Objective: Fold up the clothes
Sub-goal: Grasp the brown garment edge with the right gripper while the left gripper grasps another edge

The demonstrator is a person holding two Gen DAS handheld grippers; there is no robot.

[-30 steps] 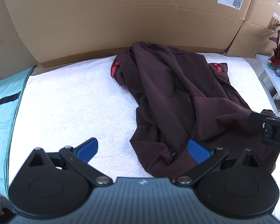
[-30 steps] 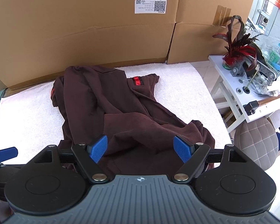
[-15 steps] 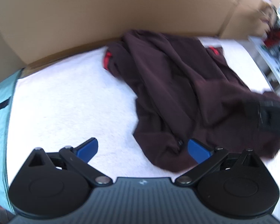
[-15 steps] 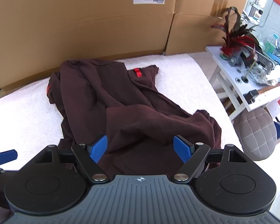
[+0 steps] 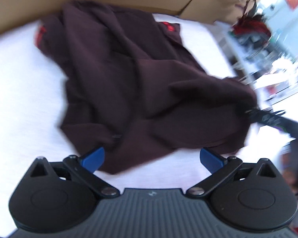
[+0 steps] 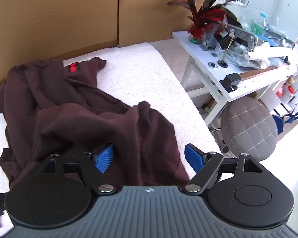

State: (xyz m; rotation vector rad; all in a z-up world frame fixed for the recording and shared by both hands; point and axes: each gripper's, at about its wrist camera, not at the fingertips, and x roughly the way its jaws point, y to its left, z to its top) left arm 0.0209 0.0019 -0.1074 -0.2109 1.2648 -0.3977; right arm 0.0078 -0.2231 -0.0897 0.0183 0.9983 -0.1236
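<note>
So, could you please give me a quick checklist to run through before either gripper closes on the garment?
1. Left gripper jaws open: ok.
2. Right gripper jaws open: ok.
3. Maroon garment lies wholly on the white towel: ok.
4. Garment spread flat: not ok, crumpled.
5. Fabric between right jaws: ok, hem lies there.
6. Left view sharp enough to aim: not ok, blurred.
</note>
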